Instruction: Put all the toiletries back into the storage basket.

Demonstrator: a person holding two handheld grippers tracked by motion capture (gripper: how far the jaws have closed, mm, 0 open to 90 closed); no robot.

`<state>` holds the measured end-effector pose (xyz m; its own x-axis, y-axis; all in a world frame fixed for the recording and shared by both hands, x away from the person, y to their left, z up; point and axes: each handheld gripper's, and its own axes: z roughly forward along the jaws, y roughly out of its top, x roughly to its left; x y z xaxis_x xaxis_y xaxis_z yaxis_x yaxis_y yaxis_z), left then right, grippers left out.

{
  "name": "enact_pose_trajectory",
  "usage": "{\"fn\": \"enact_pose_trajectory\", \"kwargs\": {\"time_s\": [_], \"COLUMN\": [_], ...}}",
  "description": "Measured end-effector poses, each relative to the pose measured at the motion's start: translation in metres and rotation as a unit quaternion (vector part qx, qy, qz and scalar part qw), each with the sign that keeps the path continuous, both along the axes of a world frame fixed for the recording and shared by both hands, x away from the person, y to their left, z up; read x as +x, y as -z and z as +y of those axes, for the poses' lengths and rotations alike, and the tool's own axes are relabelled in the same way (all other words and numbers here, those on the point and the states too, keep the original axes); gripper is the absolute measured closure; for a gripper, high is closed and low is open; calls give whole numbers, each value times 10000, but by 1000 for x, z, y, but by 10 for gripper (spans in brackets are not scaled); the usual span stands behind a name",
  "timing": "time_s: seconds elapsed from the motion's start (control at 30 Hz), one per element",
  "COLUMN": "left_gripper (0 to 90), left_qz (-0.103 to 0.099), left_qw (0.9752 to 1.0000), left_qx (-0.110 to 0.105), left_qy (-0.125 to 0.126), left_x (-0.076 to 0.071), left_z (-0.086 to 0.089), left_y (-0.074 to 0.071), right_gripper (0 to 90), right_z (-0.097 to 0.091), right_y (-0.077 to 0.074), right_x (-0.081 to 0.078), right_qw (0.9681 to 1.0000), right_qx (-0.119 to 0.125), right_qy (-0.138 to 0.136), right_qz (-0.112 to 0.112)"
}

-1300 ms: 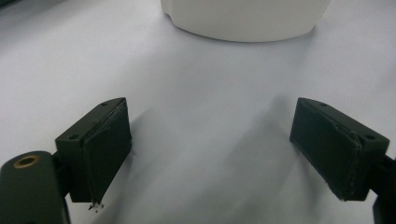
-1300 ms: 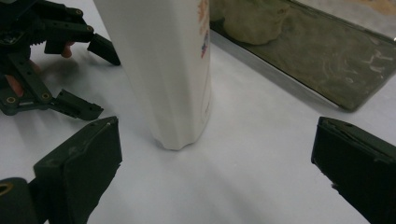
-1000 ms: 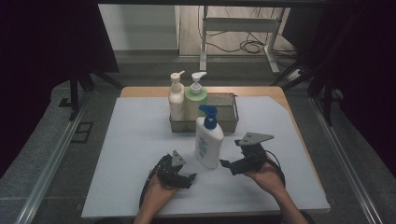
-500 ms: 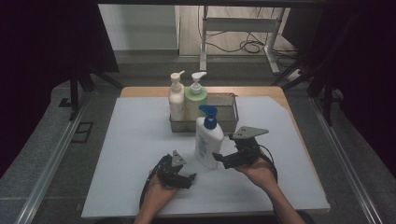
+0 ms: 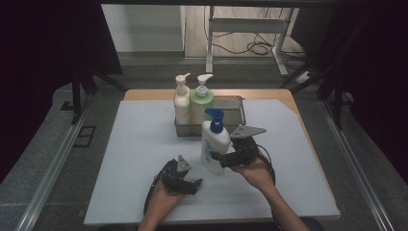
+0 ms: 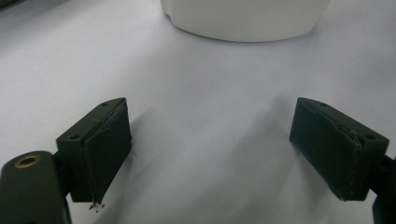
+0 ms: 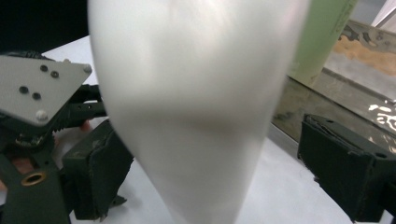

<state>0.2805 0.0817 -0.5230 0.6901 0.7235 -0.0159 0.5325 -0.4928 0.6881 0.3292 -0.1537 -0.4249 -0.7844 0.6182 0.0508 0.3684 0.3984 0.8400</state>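
1. Your left gripper [image 5: 185, 179] rests on the white mat [image 5: 144, 144], its jaws spread wide with nothing between them.
2. The white bottle with the blue pump [image 5: 214, 144] stands upright on the mat, just in front of the metal tray [image 5: 238, 113].
3. Your right gripper [image 5: 222, 158] has its jaws around this bottle; they have just been closing, with a gap visible on one side.

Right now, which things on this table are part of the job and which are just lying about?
In the job:
- white bottle with blue pump, standing between the jaws of the right gripper, which have just been closing
- metal tray behind it

Lying about:
- cream pump bottle and green pump bottle in the tray
- left gripper, open, resting on the table
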Motion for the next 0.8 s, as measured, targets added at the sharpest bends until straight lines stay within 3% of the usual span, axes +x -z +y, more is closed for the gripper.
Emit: {"fn": "enact_pose_trajectory", "kwargs": {"time_s": [0.43, 0.8], "left_gripper": [127, 127], "left_qz": [-2, -2], "left_qw": [10000, 10000], "left_qx": [0, -1], "left_qy": [0, 0], "left_x": [0, 0], "left_z": [0, 0], "left_y": [0, 0], "right_gripper": [155, 267], "right_z": [17, 23], "right_y": [-2, -2], "right_x": [6, 8], "right_qw": [9998, 9995], "right_qx": [-59, -47], "right_qy": [130, 206], "right_qz": [-130, -238]}}
